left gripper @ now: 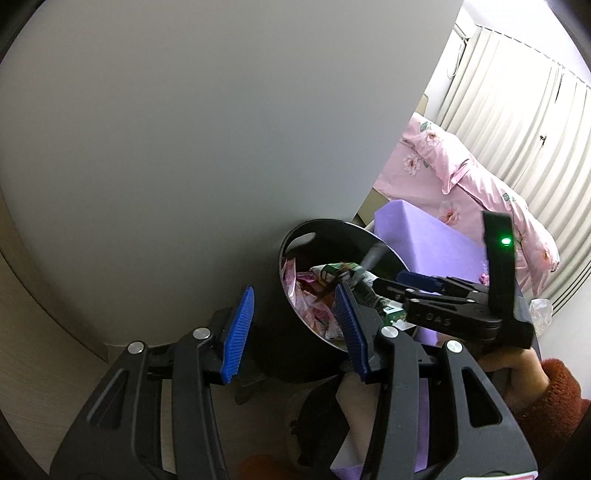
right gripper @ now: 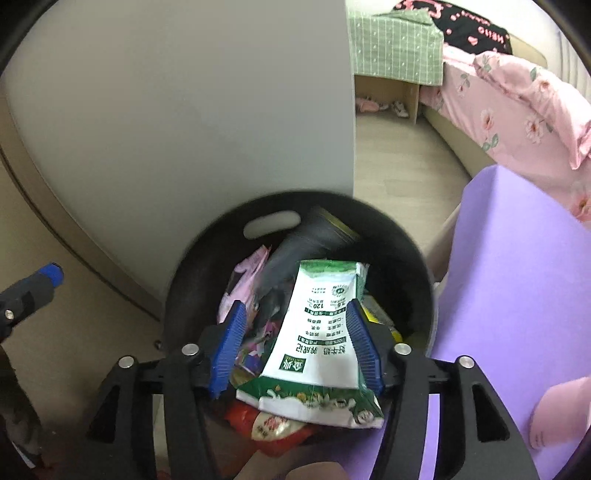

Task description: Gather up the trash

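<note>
The right tool (right gripper: 295, 343), spread wide, hovers over the bin (right gripper: 192, 280); let the milk carton (right gripper: 317, 343) fall clear. The left tool (left gripper: 291, 332) gapes empty.

Most of what you can read sits on the green-and-white milk carton (right gripper: 320, 339) above the black bin (right gripper: 207, 266) in your right wrist view: it carries upside-down Chinese print, among which the numbers "120" and "3.6" are clear, and a green square logo with two white characters sits near its lower end. On the black cloth with pink print (right gripper: 476, 27) lying on the bed, you can make out "HELLO" upside down. In your left wrist view, the right gripper (left gripper: 384, 280) shows embossed letters on its body that look like "DAS".
</note>
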Demonstrator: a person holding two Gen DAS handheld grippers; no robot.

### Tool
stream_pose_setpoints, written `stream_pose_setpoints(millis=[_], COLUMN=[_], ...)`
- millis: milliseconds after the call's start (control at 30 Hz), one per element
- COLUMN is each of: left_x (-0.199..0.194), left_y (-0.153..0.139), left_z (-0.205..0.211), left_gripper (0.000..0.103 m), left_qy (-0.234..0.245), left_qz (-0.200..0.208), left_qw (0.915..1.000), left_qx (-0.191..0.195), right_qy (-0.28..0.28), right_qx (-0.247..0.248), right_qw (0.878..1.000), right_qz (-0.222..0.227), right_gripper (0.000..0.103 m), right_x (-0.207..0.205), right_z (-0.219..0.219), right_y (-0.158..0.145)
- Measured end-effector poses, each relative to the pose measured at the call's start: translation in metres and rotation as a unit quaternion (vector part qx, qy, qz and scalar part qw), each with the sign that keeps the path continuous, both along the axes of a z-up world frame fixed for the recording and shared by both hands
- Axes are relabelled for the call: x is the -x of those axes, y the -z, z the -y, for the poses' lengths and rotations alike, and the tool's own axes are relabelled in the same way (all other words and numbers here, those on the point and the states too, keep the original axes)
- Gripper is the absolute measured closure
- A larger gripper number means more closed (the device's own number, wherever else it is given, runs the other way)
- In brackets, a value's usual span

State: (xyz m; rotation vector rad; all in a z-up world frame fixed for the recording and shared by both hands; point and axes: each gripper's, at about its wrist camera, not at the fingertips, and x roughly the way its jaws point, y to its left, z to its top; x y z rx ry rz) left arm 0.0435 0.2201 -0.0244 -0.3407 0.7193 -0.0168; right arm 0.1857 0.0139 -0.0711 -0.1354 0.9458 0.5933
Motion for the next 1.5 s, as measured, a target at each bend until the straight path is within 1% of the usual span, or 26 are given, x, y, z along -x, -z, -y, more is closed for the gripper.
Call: stream_pose_setpoints(millis=[67, 133, 200, 333, 400, 467, 500, 600, 733, 833, 900, 1000, 1100, 1200, 1300, 1500], left_x=[0.003, 0.007, 0.013, 0.026, 0.035, 0.044, 0.050, 0.063, 0.077, 0.084, 0.088, 0.095, 0.099, 0.100, 0.098, 0.097], left_y=[-0.005, -0.011, -0.018, -0.028, -0.034, -0.039, -0.041, -0.044, -0.048, -0.052, -0.055, -0.059, -0.061, -0.059, -0.057, -0.055], left_z=[0.007, 0.017, 0.033, 0.068, 0.087, 0.103, 0.114, 0.140, 0.175, 0.192, 0.201, 0.211, 0.210, 0.211, 0.208, 0.204], left_gripper=[0.059, 0.056, 0.051, 0.045, 0.038, 0.036, 0.034, 0.033, 0.033, 0.033, 0.033, 0.033, 0.033, 0.033, 0.033, 0.033], left_qy=[0.001, 0.003, 0.014, 0.033, 0.042, 0.051, 0.057, 0.083, 0.108, 0.116, 0.114, 0.091, 0.085, 0.081, 0.080, 0.076], left_qz=[0.006, 0.012, 0.021, 0.031, 0.039, 0.046, 0.048, 0.048, 0.058, 0.066, 0.068, 0.069, 0.071, 0.060, 0.050, 0.040], left_qw=[1.0000, 0.9999, 0.9994, 0.9980, 0.9965, 0.9950, 0.9940, 0.9908, 0.9850, 0.9818, 0.9803, 0.9766, 0.9771, 0.9770, 0.9774, 0.9777], left_qx=[-0.005, -0.012, -0.022, -0.045, -0.060, -0.073, -0.080, -0.095, -0.121, -0.135, -0.146, -0.182, -0.182, -0.188, -0.189, -0.191], right_qy=[0.002, 0.006, 0.013, 0.030, 0.041, 0.064, 0.074, 0.103, 0.123, 0.141, 0.150, 0.166, 0.176, 0.180, 0.182, 0.189], right_qx=[-0.003, -0.010, -0.015, -0.014, -0.007, -0.004, -0.005, -0.019, -0.030, -0.018, -0.015, -0.021, -0.024, -0.031, -0.026, -0.027], right_qw=[1.000, 0.999, 0.998, 0.996, 0.993, 0.990, 0.989, 0.987, 0.985, 0.981, 0.979, 0.975, 0.972, 0.972, 0.972, 0.972], right_qz=[0.019, 0.040, 0.052, 0.081, 0.107, 0.124, 0.125, 0.118, 0.118, 0.131, 0.140, 0.146, 0.152, 0.146, 0.147, 0.140], right_gripper=[0.050, 0.050, 0.050, 0.050, 0.050, 0.050, 0.050, 0.050, 0.050, 0.050, 0.050, 0.050, 0.050, 0.050, 0.050, 0.050], right_x=[0.010, 0.026, 0.041, 0.078, 0.100, 0.120, 0.127, 0.151, 0.183, 0.207, 0.219, 0.236, 0.247, 0.247, 0.246, 0.244], right_z=[0.007, 0.019, 0.032, 0.064, 0.084, 0.107, 0.116, 0.146, 0.170, 0.178, 0.183, 0.192, 0.198, 0.199, 0.198, 0.198], right_y=[-0.013, -0.028, -0.039, -0.061, -0.074, -0.087, -0.092, -0.099, -0.099, -0.094, -0.094, -0.093, -0.093, -0.092, -0.091, -0.090])
